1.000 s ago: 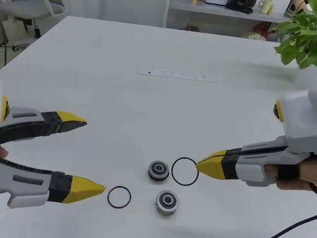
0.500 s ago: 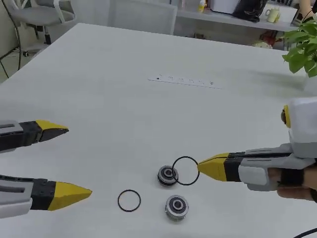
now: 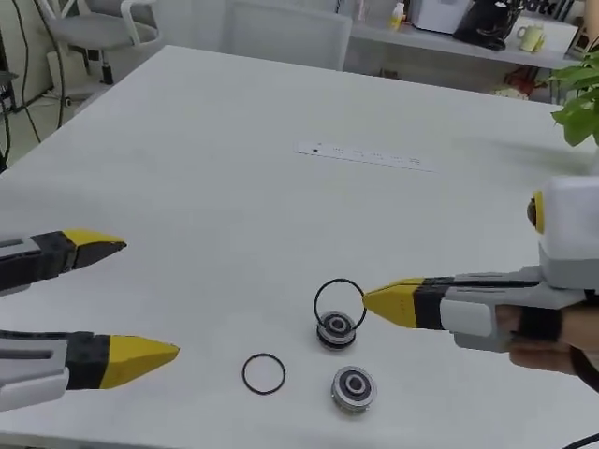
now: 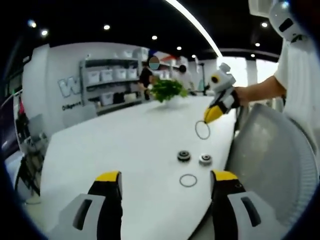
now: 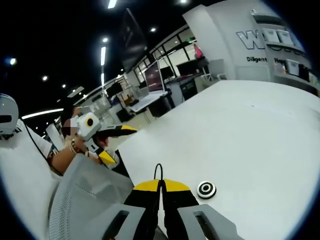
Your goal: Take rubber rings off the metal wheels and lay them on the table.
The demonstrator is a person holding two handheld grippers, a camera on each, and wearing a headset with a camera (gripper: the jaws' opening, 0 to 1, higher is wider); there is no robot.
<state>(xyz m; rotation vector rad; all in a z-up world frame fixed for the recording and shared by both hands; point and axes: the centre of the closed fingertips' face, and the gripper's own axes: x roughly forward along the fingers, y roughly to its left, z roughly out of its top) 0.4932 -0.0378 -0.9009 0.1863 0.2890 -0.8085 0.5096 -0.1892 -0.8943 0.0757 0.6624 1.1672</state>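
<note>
Two metal wheels point(image 3: 336, 329) point(image 3: 353, 386) lie near the front edge of the white table point(image 3: 234, 187). One black rubber ring point(image 3: 264, 374) rests flat to their left. My right gripper point(image 3: 367, 299) comes in from the right, shut on a second rubber ring point(image 3: 339, 301), which hangs tilted just above the upper wheel. In the right gripper view the jaws point(image 5: 159, 186) pinch the thin ring point(image 5: 158, 172), with one wheel point(image 5: 206, 189) beside them. My left gripper point(image 3: 145, 299) stands open at the left, nothing between its jaws. The left gripper view shows both wheels point(image 4: 184, 156) point(image 4: 205, 159) and the flat ring point(image 4: 188, 180).
A pale strip with small marks point(image 3: 365, 156) lies across the middle of the table. A green plant point(image 3: 582, 103) stands at the far right. An office chair point(image 3: 89, 28) and a shelf with mugs are behind the table. A person's hand point(image 3: 547, 337) holds the right gripper.
The right gripper has raised its ring from beside the upper wheel, so it now hangs tilted above it. The head view has shifted. The left gripper stays open.
</note>
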